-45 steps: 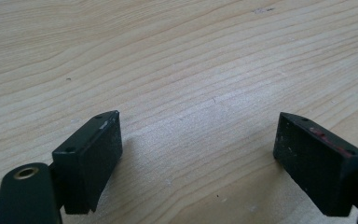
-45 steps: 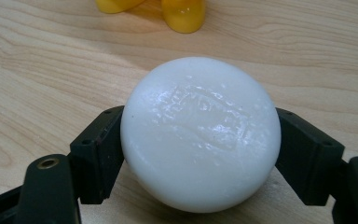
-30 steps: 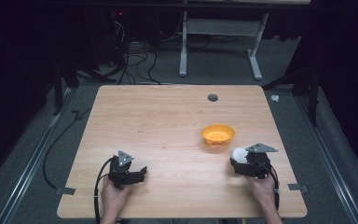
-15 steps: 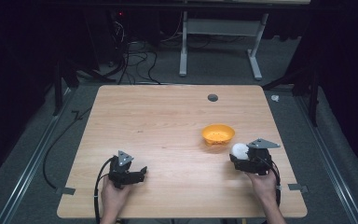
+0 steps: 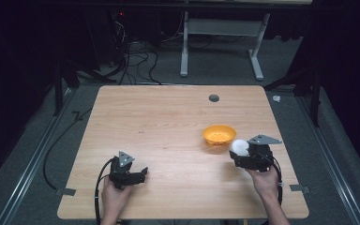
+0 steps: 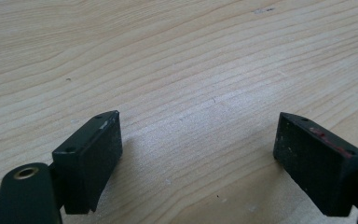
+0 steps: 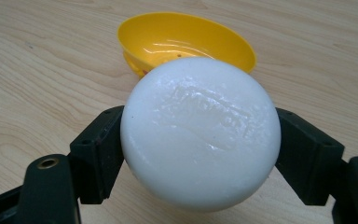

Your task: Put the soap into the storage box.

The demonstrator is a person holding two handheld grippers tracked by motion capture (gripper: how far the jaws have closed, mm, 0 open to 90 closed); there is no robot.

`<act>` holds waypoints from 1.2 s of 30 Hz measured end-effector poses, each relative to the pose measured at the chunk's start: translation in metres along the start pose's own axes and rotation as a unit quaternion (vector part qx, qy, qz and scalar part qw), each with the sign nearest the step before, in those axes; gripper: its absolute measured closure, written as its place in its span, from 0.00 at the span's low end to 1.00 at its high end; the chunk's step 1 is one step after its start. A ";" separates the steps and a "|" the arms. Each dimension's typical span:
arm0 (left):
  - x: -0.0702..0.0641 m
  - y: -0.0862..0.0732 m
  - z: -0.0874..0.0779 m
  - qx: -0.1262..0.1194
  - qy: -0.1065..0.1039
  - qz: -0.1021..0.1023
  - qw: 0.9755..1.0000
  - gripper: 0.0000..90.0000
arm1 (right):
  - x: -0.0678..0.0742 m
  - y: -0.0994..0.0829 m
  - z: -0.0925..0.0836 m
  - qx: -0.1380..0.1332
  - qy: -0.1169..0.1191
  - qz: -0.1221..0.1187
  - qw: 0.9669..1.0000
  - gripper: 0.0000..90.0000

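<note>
**One soap, one bowl, two grippers**

A dark room with grey carpet surrounds one wooden table (image 5: pixel 168 122); a white desk frame (image 5: pixel 220 47) and loose cables (image 5: pixel 131 61) sit behind it. On the table there is one yellow bowl (image 5: pixel 219 134), shallow and upright, with a single dark round hole (image 5: pixel 213 98) in the tabletop beyond it. One white round soap bar (image 7: pixel 200 133) is clamped between the jaws of the right gripper (image 5: pixel 240 152), just beside the bowl's near rim and above the wood. The left gripper (image 5: pixel 140 174) rests at the near left, well apart from both, its jaws spread wide with nothing but bare wood between them.
</note>
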State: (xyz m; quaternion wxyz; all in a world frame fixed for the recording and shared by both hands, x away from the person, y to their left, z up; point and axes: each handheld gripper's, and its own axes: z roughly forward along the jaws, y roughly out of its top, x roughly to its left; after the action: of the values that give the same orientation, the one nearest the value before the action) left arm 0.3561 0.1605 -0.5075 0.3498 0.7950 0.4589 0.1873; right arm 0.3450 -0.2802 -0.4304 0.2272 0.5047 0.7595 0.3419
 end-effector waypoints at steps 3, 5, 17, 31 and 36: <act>0.000 0.000 0.000 0.000 0.000 0.000 1.000 0.18 | 0.000 0.004 0.000 -0.001 0.003 0.000 1.000 0.27; 0.000 0.000 0.000 0.000 0.000 0.000 1.000 0.18 | 0.001 0.006 0.000 -0.002 0.005 -0.001 1.000 0.27; 0.000 0.000 0.000 0.000 0.000 0.000 1.000 0.18 | 0.005 0.023 0.004 -0.003 0.017 -0.006 1.000 0.27; 0.000 0.000 0.000 0.000 0.000 0.000 1.000 0.18 | 0.009 0.038 0.012 -0.002 0.028 -0.008 1.000 0.27; 0.000 0.000 0.000 0.000 0.000 0.000 1.000 0.18 | 0.012 0.045 0.015 0.000 0.028 -0.018 0.999 0.27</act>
State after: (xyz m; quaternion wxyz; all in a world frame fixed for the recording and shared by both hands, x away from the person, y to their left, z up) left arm 0.3561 0.1605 -0.5076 0.3500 0.7949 0.4589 0.1873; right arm 0.3778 -0.2529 -0.4066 0.2117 0.4814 0.7744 0.3518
